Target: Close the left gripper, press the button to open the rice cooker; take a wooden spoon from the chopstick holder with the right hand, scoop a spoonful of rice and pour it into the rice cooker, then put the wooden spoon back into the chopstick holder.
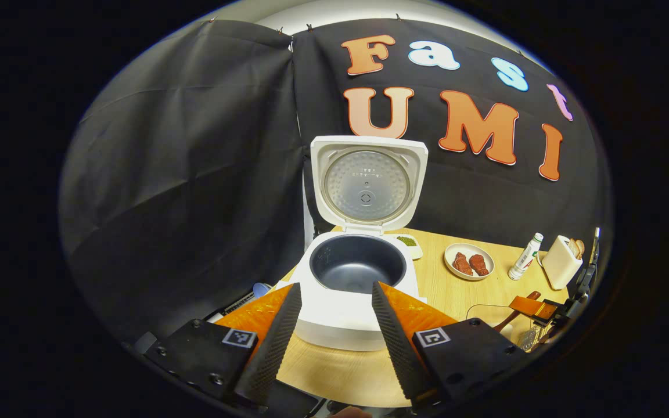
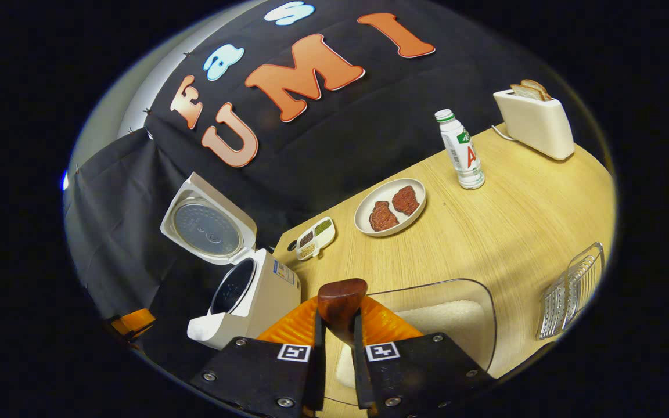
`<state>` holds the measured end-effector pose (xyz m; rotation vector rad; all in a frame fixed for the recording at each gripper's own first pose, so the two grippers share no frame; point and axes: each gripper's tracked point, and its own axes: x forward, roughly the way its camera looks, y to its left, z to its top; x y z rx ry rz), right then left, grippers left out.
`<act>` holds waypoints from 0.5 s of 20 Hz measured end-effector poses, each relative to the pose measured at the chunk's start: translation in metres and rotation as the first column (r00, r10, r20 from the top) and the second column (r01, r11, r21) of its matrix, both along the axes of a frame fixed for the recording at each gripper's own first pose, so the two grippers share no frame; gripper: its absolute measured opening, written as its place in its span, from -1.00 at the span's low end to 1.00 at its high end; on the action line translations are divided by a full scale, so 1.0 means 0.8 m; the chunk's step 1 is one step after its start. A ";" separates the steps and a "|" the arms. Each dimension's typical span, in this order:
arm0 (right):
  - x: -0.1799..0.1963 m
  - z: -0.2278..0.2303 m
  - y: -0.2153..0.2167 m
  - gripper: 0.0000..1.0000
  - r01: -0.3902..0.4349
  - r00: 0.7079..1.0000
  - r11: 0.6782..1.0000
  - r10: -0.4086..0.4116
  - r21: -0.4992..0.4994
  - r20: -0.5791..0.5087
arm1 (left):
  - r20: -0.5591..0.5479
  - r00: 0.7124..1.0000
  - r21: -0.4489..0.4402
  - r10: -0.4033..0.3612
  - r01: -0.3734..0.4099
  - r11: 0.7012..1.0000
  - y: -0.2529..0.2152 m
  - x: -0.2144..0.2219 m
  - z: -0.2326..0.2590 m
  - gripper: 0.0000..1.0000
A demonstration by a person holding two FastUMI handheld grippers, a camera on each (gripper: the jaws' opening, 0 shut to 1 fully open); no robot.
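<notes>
Your left gripper (image 1: 334, 325) is spread wide open and holds nothing; in the left gripper view the rice cooker (image 1: 352, 290) sits straight ahead at 12 o'clock between its fingers, lid (image 1: 368, 184) standing upright and the dark inner pot (image 1: 358, 270) bare inside. That look down into the pot is something the right gripper view does not give you, where the cooker lies off at 9 o'clock and the pot's mouth is seen at a slant.

Your right gripper (image 2: 337, 342) is clamped on the wooden spoon (image 2: 341, 305), both fingers pressing its handle, the rounded end poking up at 12 o'clock. Just past it, at 1 o'clock, the clear container (image 2: 456, 313) holds white rice (image 2: 445, 322). The right gripper view also shows the plate (image 2: 390, 207) with two reddish pieces, the divided dish (image 2: 315, 238) of grains, the bottle (image 2: 461, 151), the toaster (image 2: 535, 122) with bread in it, and a clear rack (image 2: 572, 290) at 3 o'clock, all on the wooden table (image 2: 485, 232).
</notes>
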<state>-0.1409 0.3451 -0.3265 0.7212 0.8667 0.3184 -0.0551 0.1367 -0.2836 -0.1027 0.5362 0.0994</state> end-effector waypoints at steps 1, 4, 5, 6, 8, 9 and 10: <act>-0.001 0.000 0.008 -0.59 -0.005 1.000 1.000 0.005 0.017 -0.013 | -0.002 1.000 0.002 0.006 -0.006 1.000 0.004 -0.003 0.000 0.66; 0.003 -0.003 0.016 -0.59 0.016 0.997 0.996 -0.010 0.085 -0.074 | -0.011 1.000 -0.006 0.018 -0.018 1.000 0.009 -0.005 -0.006 0.66; 0.004 -0.006 0.012 -0.59 0.028 0.995 0.995 -0.018 0.100 -0.093 | -0.013 1.000 -0.006 0.021 -0.021 1.000 0.011 -0.007 -0.005 0.66; 0.004 -0.009 0.005 -0.59 0.045 0.994 0.992 -0.032 0.117 -0.109 | -0.013 1.000 -0.005 0.024 -0.025 1.000 0.013 -0.007 -0.007 0.66; 0.008 -0.007 -0.012 -0.59 0.107 0.986 0.978 -0.081 0.181 -0.144 | -0.015 0.999 -0.004 0.031 -0.031 1.000 0.016 -0.007 -0.008 0.66; 0.009 -0.004 -0.024 -0.59 0.142 0.981 0.965 -0.108 0.219 -0.161 | -0.017 0.999 -0.008 0.032 -0.032 0.999 0.017 -0.008 -0.007 0.66; 0.012 -0.001 -0.036 -0.59 0.174 0.976 0.953 -0.133 0.247 -0.174 | -0.018 0.999 -0.010 0.035 -0.035 0.999 0.017 -0.008 -0.010 0.66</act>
